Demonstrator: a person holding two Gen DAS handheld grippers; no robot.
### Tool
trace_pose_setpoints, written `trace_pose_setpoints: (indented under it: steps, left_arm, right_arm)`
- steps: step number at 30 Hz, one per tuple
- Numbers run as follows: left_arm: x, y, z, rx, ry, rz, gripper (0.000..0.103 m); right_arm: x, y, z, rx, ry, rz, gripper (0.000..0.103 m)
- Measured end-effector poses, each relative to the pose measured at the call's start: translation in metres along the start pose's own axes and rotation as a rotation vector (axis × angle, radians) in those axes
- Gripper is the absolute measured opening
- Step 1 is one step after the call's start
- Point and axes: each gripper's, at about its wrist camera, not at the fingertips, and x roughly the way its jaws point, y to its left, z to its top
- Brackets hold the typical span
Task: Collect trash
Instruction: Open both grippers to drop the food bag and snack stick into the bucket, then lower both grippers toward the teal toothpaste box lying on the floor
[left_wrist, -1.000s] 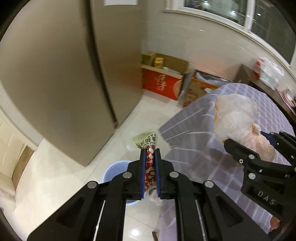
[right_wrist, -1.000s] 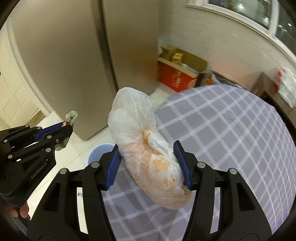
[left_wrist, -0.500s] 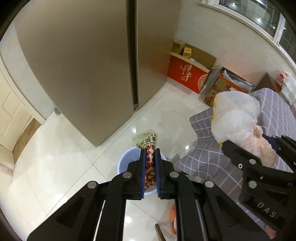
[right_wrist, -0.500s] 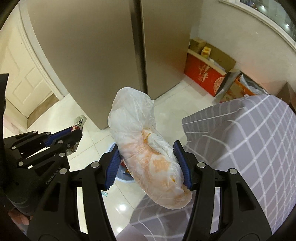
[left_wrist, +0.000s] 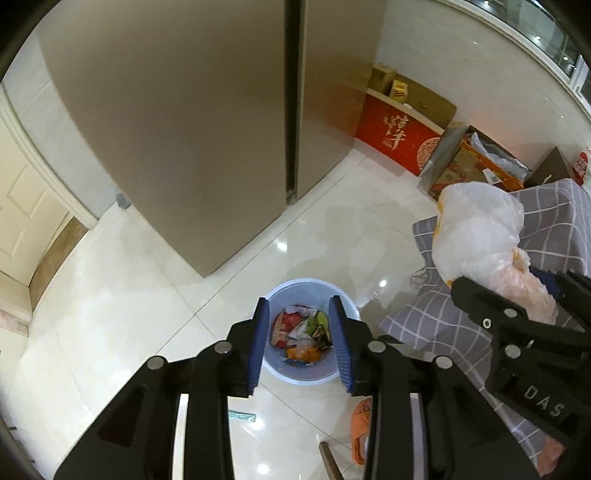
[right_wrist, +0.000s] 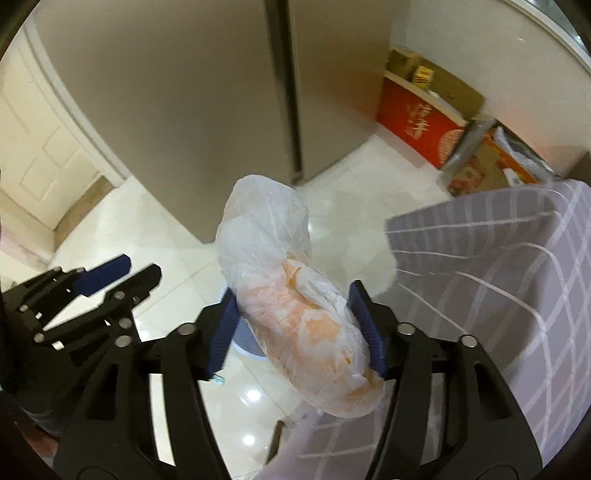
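Lettering first: your right gripper (left_wrist: 554, 291) carries the raised letters "DAS" on its black body in the left wrist view. The red box (left_wrist: 400, 140) against the far wall bears gold characters and a round emblem; you cannot read them at this sharpness. The smaller yellow carton (left_wrist: 400, 89) above it has dark print, also unreadable.

Your left gripper (left_wrist: 300, 341) hangs directly over the pale blue bin (left_wrist: 280, 295) on the white tiled floor (left_wrist: 122, 314). Its blue pads stand spread apart with nothing between them. Inside the bin lie crumpled wrappers (left_wrist: 301, 334) in red, green, orange and white.

Your right gripper (right_wrist: 297, 326) pinches a plastic bag (right_wrist: 291, 288), one pad on each flank. The bag is translucent white, wrinkled, puffed at its far end, with orange contents showing through the near half. In the right wrist view it sits above the bin rim, most of which it hides.

To the right is a grey checked tablecloth (right_wrist: 517, 280) with its corner hanging down. A brown two-door refrigerator (left_wrist: 207, 122) stands at the far side, near the bin. An orange slipper (left_wrist: 360, 432) lies on the floor near the bin.
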Motion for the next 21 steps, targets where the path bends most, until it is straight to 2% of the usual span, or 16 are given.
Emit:
trace_pose_setpoints:
  steps: [1, 10, 15, 21]
  left_arm:
    - [0.000, 0.004, -0.001, -0.006, 0.002, 0.008, 0.033]
    - [0.004, 0.027, -0.017, -0.050, 0.027, 0.045, 0.033]
    - [-0.007, 0.023, -0.025, -0.037, 0.008, 0.052, 0.044]
    - [-0.026, 0.016, -0.042, -0.047, -0.029, 0.036, 0.054]
  right_arm:
    - [0.003, 0.003, 0.001, 0.000, 0.008, -0.006, 0.073]
    - [0.015, 0.021, -0.014, -0.006, 0.053, -0.007, 0.073]
    - [0.006, 0.025, -0.022, -0.021, 0.044, -0.011, 0.073]
    - [-0.028, 0.028, -0.035, -0.031, -0.022, -0.016, 0.073]
